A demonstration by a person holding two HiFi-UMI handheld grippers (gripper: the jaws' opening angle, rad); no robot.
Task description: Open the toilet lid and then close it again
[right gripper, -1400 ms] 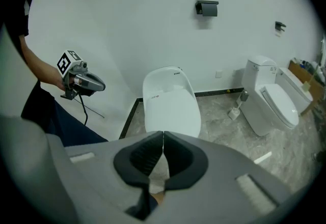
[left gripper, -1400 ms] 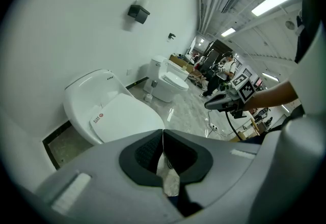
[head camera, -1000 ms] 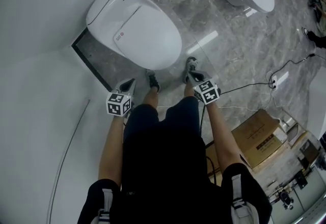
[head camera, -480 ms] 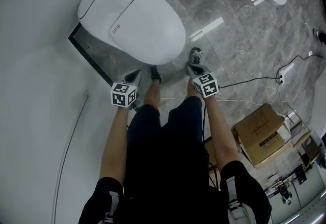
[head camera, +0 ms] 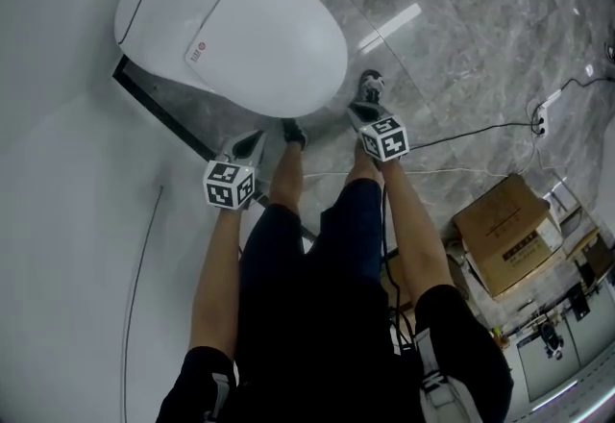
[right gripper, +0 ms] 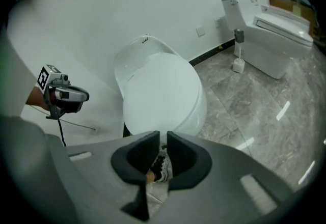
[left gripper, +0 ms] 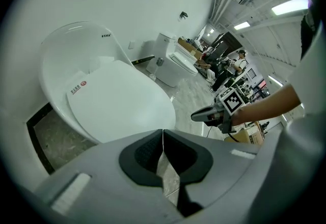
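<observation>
Toilet lid (head camera: 259, 37) down, 11 o'clock; front edge near both grippers. Left gripper (head camera: 252, 142) jaws together, empty. Right gripper (head camera: 360, 111) jaws just opening, narrow gap, empty. Marble floor (head camera: 461, 65) open at 2 o'clock.

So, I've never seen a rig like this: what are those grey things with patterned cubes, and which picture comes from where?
No robot: a person holds a two-jaw tool in each hand, left tool and right tool. The top-down picture comes from a camera on the person's head; the other two ride on the tools, looking along their jaws. Ahead stands a white toilet, lid closed, on a grey stone floor. Nothing is held: the left jaws are together; the right have just been opening slightly, nothing between them.
</observation>
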